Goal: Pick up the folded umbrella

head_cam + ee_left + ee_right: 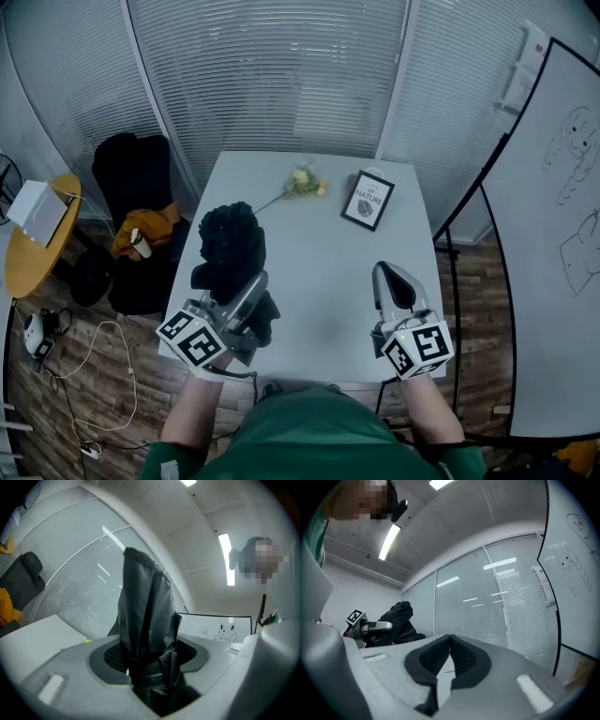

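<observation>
I'm holding the left claw [247, 292] [150, 660] clamped on the folded umbrella [230, 248] [146, 611], gripping near its strapped lower end. The black bundle is standing upright above the jaws, over the left front of the surface [319, 272] and apparently clear of it. Risk I'm seeing: the grip is low and the bulk is riding high, so any quick tilt could pivot it in the pads or let it slip out. Loose canopy folds could also sag and drag toward the flower [302, 181] or the framed card [367, 200]. The right claw [394, 281] [449, 641] is sitting closed, tips touching, nothing in it, so there's no backup support.
</observation>
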The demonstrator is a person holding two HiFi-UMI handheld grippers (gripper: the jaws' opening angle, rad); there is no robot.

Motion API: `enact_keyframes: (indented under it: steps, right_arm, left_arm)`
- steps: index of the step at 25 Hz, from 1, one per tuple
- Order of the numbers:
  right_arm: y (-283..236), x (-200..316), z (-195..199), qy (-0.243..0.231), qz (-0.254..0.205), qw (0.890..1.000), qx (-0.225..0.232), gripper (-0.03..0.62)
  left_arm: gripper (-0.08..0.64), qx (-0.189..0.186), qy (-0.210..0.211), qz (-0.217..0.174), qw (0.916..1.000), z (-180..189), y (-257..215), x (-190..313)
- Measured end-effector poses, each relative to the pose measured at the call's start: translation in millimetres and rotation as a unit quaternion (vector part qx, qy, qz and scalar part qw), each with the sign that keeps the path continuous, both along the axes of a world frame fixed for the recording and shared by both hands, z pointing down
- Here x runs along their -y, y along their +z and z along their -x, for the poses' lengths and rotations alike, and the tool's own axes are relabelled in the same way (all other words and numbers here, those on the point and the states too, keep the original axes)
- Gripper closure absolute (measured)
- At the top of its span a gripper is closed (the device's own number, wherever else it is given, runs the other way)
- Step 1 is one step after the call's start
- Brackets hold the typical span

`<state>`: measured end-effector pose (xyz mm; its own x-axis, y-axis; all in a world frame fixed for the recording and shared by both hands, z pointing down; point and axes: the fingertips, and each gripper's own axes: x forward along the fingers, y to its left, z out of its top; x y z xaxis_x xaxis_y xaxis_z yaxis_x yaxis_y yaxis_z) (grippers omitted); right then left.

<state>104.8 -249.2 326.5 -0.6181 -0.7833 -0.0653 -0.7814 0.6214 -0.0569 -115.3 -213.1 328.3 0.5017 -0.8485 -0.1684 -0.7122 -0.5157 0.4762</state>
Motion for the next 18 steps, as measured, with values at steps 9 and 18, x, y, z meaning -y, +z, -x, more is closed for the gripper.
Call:
enact_keyframes:
  steps: [9, 18]
  right_arm:
    - [-10.1, 3.5, 28.5, -0.017, -0.045, 0.999, -0.018, 0.589]
    - [-0.1, 12.2, 35.6, 0.002, -0.082, 0.994, -0.074, 0.589]
  left_arm:
    - [0.298, 0.051, -0.011, -0.078, 0.9956, 5.9, -21.3, -1.3]
    - [0.298, 0.041, -0.015, -0.054, 0.9976, 15.7, 0.8, 6.9]
